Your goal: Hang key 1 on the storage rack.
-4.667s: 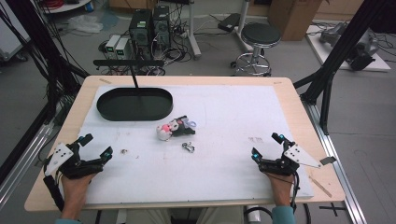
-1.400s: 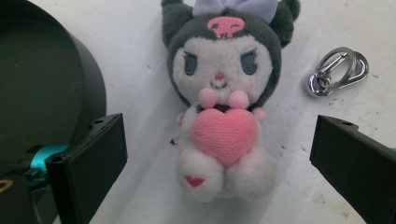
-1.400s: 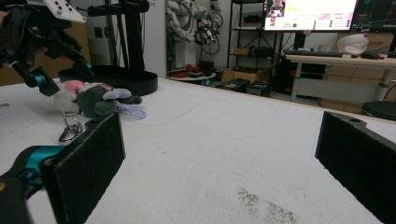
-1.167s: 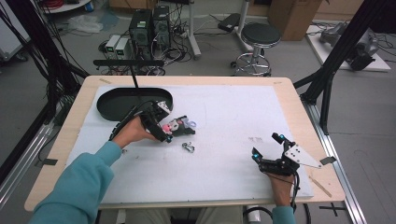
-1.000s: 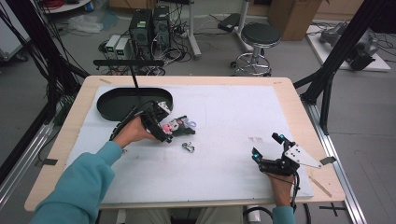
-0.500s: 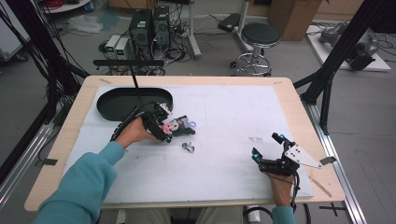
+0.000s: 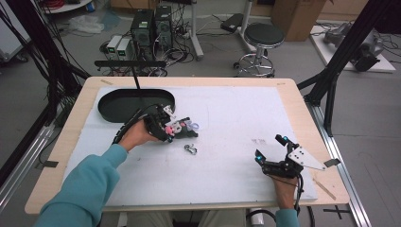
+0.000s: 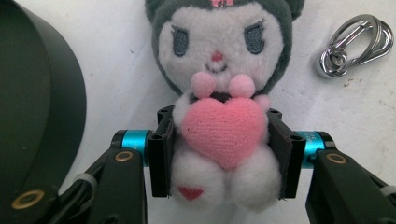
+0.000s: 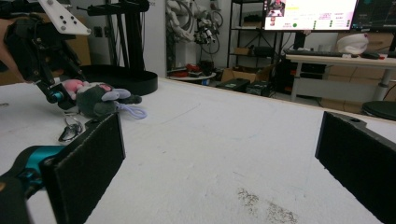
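Note:
A small plush toy with a grey hood, white face and pink heart lies on the white mat just right of the black tray. My left gripper reaches it from the left. Its jaws have just been closing, and the pads now press on both sides of the plush body. My right gripper rests near the front right of the mat, jaws wide apart with nothing between them. From there the plush and the left gripper show far off.
A metal clasp ring lies on the mat just in front of the plush. An oval black tray sits at the back left, close beside the left gripper. A black stand rises behind the tray.
The left hand has come from the table's front left corner to the plush beside the tray, and has kept still there over the last second. The right hand has not moved.

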Motion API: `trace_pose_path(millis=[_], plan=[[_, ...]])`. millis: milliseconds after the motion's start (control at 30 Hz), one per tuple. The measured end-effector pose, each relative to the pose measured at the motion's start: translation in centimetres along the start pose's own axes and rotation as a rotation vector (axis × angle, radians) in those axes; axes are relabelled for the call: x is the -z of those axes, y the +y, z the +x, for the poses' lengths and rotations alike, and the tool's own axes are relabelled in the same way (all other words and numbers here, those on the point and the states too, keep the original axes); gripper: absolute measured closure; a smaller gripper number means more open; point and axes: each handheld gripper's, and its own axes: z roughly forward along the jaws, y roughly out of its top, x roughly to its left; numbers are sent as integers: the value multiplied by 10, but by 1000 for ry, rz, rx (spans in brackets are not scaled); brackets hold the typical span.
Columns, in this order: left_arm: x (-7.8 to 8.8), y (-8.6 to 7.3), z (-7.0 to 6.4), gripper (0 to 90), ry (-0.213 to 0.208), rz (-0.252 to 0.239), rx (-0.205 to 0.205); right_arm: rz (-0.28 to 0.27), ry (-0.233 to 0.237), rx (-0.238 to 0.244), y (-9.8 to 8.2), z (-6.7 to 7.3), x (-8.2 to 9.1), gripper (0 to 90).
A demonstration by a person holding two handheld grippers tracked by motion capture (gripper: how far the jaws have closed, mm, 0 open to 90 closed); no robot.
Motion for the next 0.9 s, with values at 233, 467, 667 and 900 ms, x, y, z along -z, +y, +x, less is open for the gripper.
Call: trace_pose_path(millis=[233,467,667,900], plan=[[11,1,-2,533,-3,-52,-2,0,0,1,0,0,0,6],[36,-3,3,533,4,-173,35,0,0,0,0,0,0,6],[65,-14,12,533,45,-279,107,1,-2,5,0,0,0,6],[87,-31,20,533,95,-344,173,3,-2,5,0,1,0,6]])
